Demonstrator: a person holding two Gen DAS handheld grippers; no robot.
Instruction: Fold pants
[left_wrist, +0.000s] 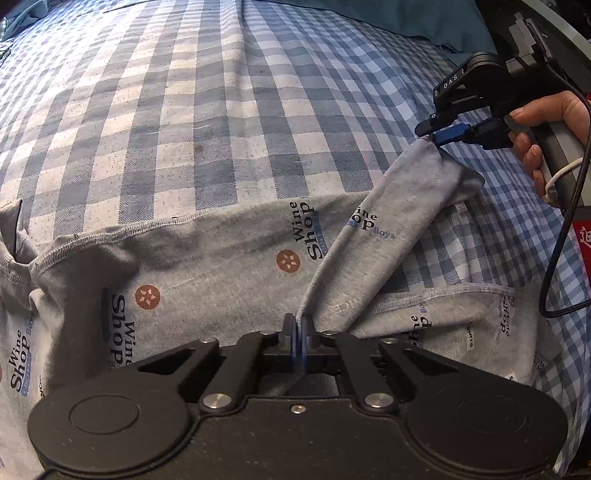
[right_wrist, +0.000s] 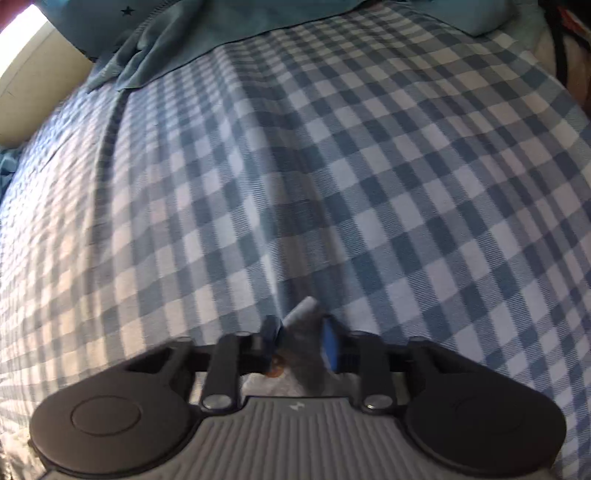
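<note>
Grey pants (left_wrist: 221, 266) with "Wine Shop Boys" print and brown dots lie spread on the checked bedsheet (left_wrist: 184, 110). My left gripper (left_wrist: 298, 325) is shut on the near edge of a raised strip of the pants. The strip runs up to the right, where my right gripper (left_wrist: 434, 134) holds its far corner. In the right wrist view my right gripper (right_wrist: 301, 334) is shut on a bunched grey bit of the pants (right_wrist: 301, 314), with the fingers a little apart around it.
The blue and white checked bedsheet (right_wrist: 332, 166) fills both views. A teal blanket (right_wrist: 221, 26) lies bunched at the far end of the bed. A black cable (left_wrist: 554, 258) hangs from the right gripper's handle.
</note>
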